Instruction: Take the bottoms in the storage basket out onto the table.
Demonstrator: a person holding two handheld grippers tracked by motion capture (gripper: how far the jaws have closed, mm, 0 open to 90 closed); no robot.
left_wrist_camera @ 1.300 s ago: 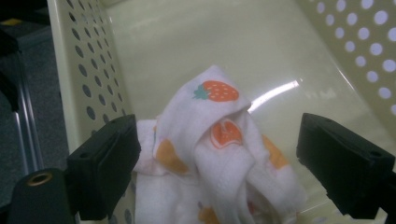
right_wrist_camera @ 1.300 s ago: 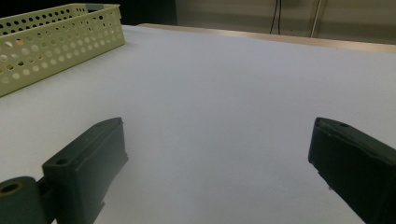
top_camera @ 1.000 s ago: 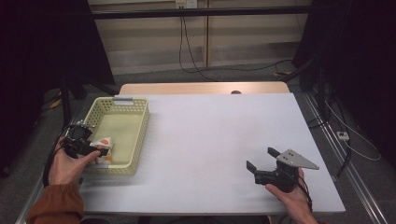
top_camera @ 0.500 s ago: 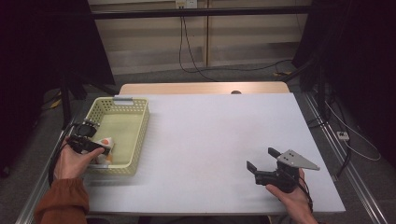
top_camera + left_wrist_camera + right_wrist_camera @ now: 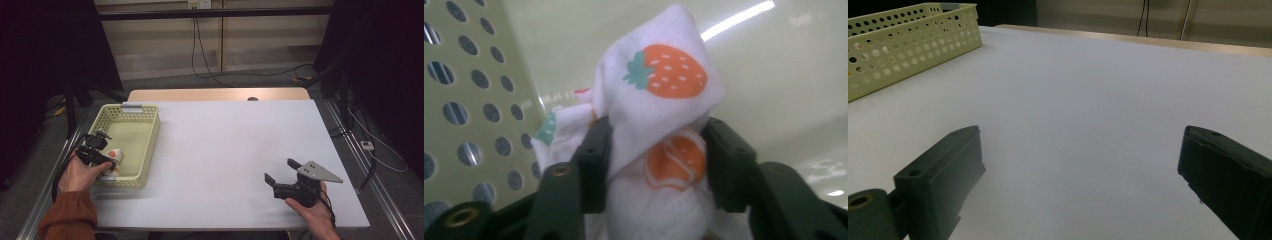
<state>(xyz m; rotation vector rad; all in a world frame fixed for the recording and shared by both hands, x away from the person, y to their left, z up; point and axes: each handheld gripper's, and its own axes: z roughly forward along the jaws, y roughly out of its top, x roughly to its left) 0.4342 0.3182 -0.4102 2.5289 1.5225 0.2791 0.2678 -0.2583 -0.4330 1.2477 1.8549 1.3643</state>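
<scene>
At the left of the high view, a pale yellow-green perforated basket [image 5: 131, 142] sat on the white surface [image 5: 235, 150]. In its near left corner lay its one visible content, a bunched white cloth with strawberry print [image 5: 114, 159], close against the perforated side wall. The left hand-held gripper [image 5: 98, 151] reached over the basket's left rim into that corner. In the left gripper view its jaws had just been closing and now pressed on both sides of the cloth [image 5: 659, 130], which bulged up between them, one strawberry at the upper centre of the frame and another lower down between the jaws. The basket's holed wall [image 5: 469, 110] filled the left of that frame. At the lower right of the high view, the right hand-held gripper [image 5: 282, 176] sat low over the bare surface, well apart from the basket, its jaws spread wide with nothing between them.
</scene>
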